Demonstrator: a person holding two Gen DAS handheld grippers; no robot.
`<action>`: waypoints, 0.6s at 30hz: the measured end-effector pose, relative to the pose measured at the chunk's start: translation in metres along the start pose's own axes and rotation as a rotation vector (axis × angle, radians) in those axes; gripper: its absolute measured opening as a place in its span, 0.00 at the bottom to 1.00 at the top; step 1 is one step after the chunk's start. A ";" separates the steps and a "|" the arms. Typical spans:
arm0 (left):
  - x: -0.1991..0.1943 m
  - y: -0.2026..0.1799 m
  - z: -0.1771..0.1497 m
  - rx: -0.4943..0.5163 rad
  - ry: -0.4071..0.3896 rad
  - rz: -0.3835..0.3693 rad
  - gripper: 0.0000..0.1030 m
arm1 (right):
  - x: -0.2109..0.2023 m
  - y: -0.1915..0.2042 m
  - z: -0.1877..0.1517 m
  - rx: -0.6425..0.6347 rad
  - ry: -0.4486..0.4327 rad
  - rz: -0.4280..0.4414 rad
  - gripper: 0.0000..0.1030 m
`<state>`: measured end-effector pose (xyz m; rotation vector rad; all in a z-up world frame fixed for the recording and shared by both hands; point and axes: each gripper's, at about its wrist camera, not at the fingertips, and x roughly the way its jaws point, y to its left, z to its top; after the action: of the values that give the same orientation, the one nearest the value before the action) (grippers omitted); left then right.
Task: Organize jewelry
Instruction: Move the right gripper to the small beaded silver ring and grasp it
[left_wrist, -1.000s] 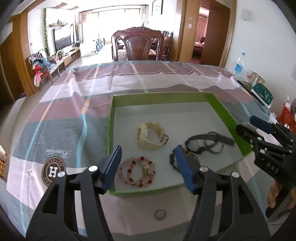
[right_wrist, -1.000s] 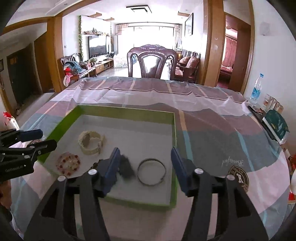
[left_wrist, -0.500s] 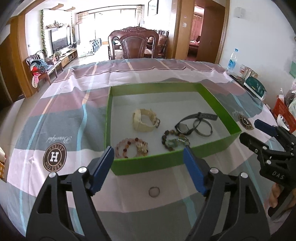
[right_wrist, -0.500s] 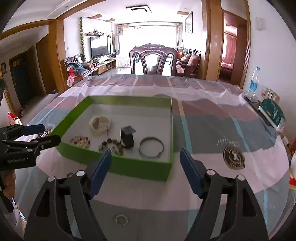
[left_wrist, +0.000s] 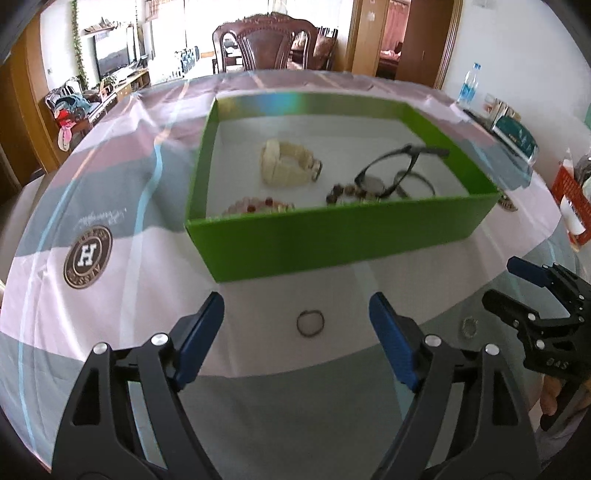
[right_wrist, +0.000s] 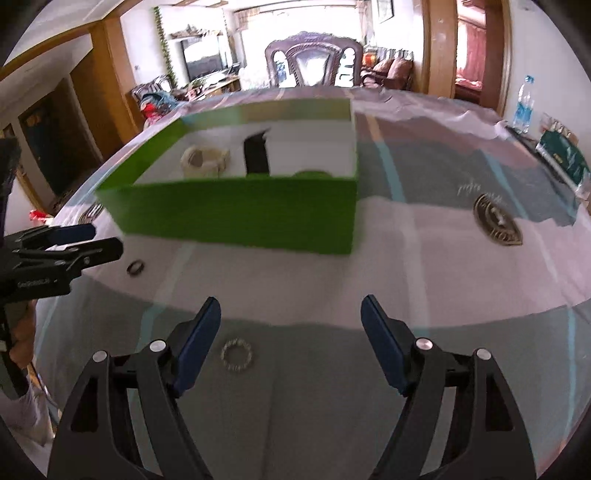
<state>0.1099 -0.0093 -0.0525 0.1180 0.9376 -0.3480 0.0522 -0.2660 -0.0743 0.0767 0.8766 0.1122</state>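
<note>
We have the left claw (left_wrist: 297, 334) spread wide, jaws just been opening, nothing gripped; a dark ring (left_wrist: 310, 323) lies on the desk (left_wrist: 258, 387) between its pads. Right claw (right_wrist: 291, 328) likewise wide and just been opening, empty; a beaded silver ring (right_wrist: 236, 355) sits just beside its left pad. Beyond both, the green box (left_wrist: 343, 236) holds a cream bracelet (left_wrist: 288, 168), bead bracelets (left_wrist: 258, 205), a black watch (left_wrist: 391, 173) and a bangle (left_wrist: 415, 182).

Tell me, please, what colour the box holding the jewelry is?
The box is bright green outside with a white floor, clearest in the left wrist view.
</note>
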 end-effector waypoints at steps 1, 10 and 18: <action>0.002 0.000 -0.001 0.000 0.006 0.001 0.78 | 0.001 0.002 -0.001 -0.006 0.005 0.007 0.75; 0.011 0.005 -0.010 -0.004 0.038 0.002 0.78 | 0.002 0.033 -0.018 -0.120 0.051 0.028 0.63; 0.014 0.006 -0.016 -0.005 0.054 -0.010 0.78 | 0.008 0.037 -0.024 -0.128 0.083 0.054 0.23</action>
<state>0.1070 -0.0030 -0.0734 0.1189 0.9924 -0.3534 0.0367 -0.2275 -0.0916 -0.0243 0.9479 0.2234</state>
